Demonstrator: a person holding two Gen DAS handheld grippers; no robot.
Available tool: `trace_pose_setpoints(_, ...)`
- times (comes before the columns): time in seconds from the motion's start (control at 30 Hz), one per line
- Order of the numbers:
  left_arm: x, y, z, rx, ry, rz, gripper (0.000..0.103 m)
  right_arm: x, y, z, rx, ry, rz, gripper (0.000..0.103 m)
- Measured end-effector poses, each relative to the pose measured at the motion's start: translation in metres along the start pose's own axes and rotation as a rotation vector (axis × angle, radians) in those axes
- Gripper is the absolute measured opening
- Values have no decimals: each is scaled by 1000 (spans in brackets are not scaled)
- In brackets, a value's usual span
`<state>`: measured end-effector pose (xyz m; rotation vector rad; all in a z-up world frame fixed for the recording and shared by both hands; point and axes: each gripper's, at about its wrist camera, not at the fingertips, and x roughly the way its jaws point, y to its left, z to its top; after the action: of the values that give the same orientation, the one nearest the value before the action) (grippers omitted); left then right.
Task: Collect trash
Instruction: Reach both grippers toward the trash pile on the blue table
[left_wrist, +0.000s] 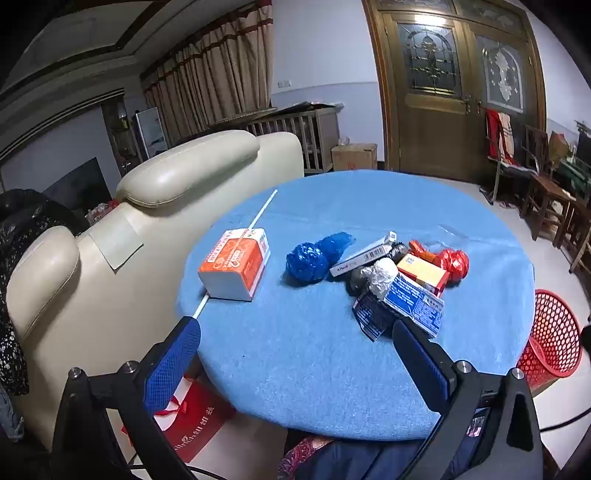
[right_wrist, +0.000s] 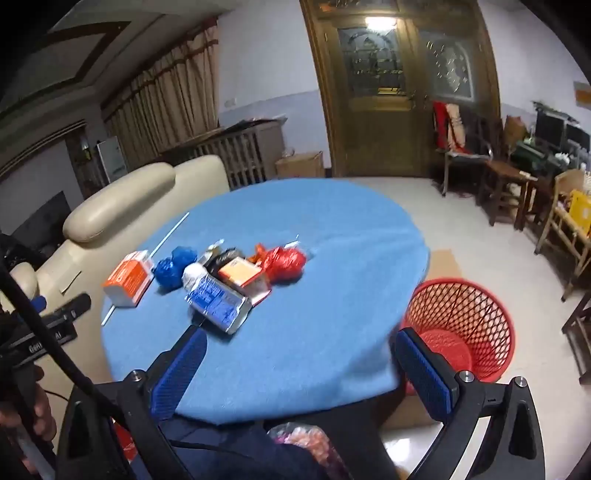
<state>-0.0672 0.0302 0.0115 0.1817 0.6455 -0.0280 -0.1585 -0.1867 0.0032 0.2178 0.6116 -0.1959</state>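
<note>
A round table with a blue cloth (left_wrist: 314, 369) (right_wrist: 295, 350) bears a heap of trash: a crumpled blue bag (left_wrist: 308, 260) (right_wrist: 171, 267), a red bag (left_wrist: 454, 264) (right_wrist: 286, 264), a blue packet (left_wrist: 413, 301) (right_wrist: 218, 304), an orange-and-yellow box (left_wrist: 424, 273) (right_wrist: 242, 275), a white wad (left_wrist: 380, 275) and a flat white box (left_wrist: 360, 258). An orange-and-white carton (left_wrist: 236, 264) (right_wrist: 127, 278) lies apart on a long white stick (left_wrist: 262, 210). My left gripper (left_wrist: 295, 332) hangs open over the near table, nothing between its fingers. My right gripper (right_wrist: 299, 343) is open too, above the table's near right edge.
A red mesh basket (left_wrist: 554, 332) (right_wrist: 461, 325) stands on the floor right of the table. A cream sofa (left_wrist: 129, 240) (right_wrist: 122, 199) presses against the table's left side, with a red gift bag (left_wrist: 195, 421) below. Wooden chairs (right_wrist: 502, 181) and a double door (left_wrist: 454, 92) are farther back.
</note>
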Motion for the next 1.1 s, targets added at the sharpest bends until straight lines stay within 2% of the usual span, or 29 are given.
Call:
trace_pose_setpoints(0.23, 6, -14, 9, 22, 11, -7, 103, 8, 10, 7, -88, -13, -54, 103)
trace_pose_setpoints(0.37, 10, -19, 19, 19, 13, -4, 103, 12, 3, 22, -125, -60, -82, 103)
trace_pose_setpoints(0.6, 24, -29, 34, 23, 17, 9, 103, 25, 2, 35, -112, -60, -68, 103)
trace_pose_setpoints(0.97, 55, -55, 44, 52, 83, -6, 103, 57, -6, 59, -113, -49, -75, 103)
trace_pose_setpoints(1.1, 76, -65, 45, 51, 126, -23, 103, 83, -15, 64, -97, -6, -66, 103)
